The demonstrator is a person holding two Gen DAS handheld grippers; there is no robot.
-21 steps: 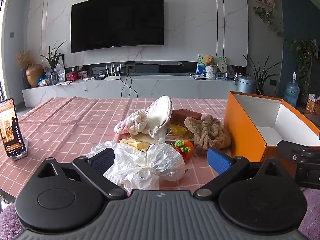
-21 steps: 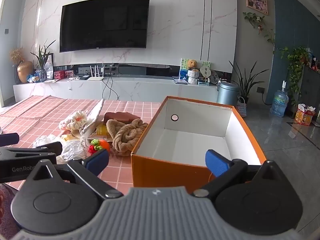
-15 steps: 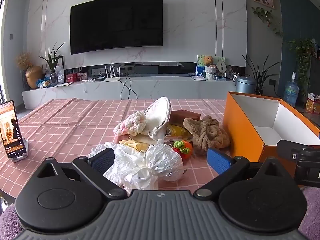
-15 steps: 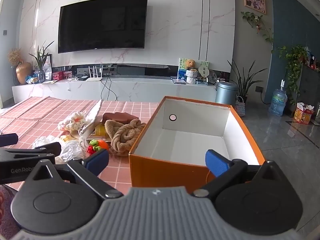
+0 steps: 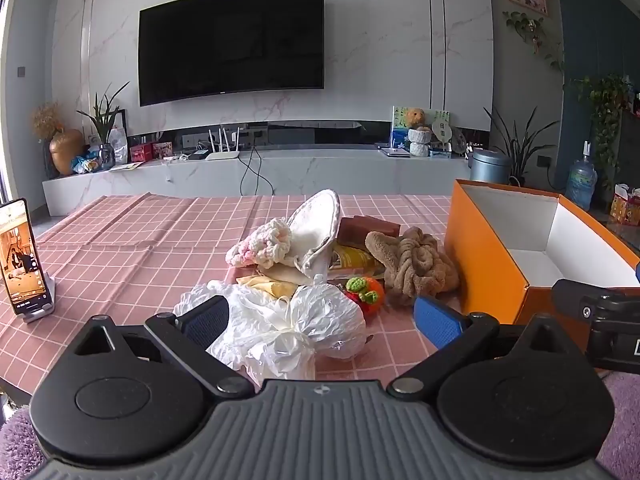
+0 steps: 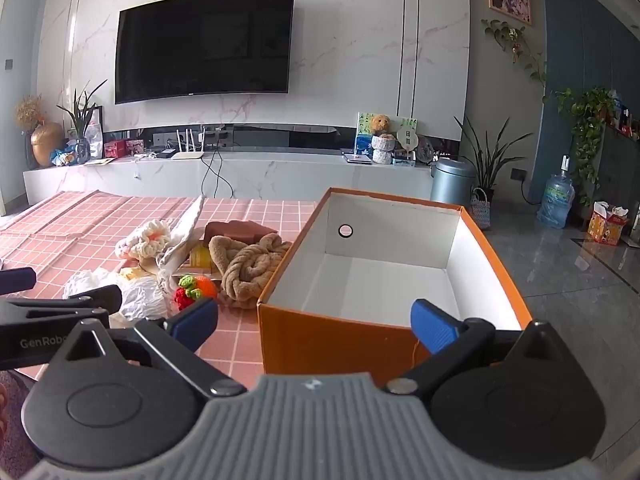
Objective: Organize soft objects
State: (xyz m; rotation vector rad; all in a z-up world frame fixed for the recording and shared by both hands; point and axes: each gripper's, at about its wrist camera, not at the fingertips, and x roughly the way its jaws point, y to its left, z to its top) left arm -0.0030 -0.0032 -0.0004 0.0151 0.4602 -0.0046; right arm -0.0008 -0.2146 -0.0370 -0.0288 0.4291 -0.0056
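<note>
A pile of soft things lies on the pink checked tablecloth [image 5: 120,248]: a crumpled white plastic bag [image 5: 296,324], a brown knotted plush [image 5: 416,264], a pink and white crochet piece [image 5: 260,242], a white slipper [image 5: 316,232] and a small orange and green knitted toy [image 5: 366,290]. My left gripper [image 5: 322,318] is open, its pads either side of the bag, near it. An open orange box [image 6: 384,264] stands empty to the right. My right gripper [image 6: 314,322] is open in front of the box's near wall. The plush [image 6: 252,268] touches the box's left side.
A phone on a stand [image 5: 24,256] stands at the table's left edge. A brown block [image 5: 368,228] and a yellow packet [image 5: 352,258] lie within the pile. A TV wall and low cabinet are beyond the table; floor lies to the right.
Both views have shifted only slightly. Both grippers stay open and hold nothing, and the pile and box have not moved.
</note>
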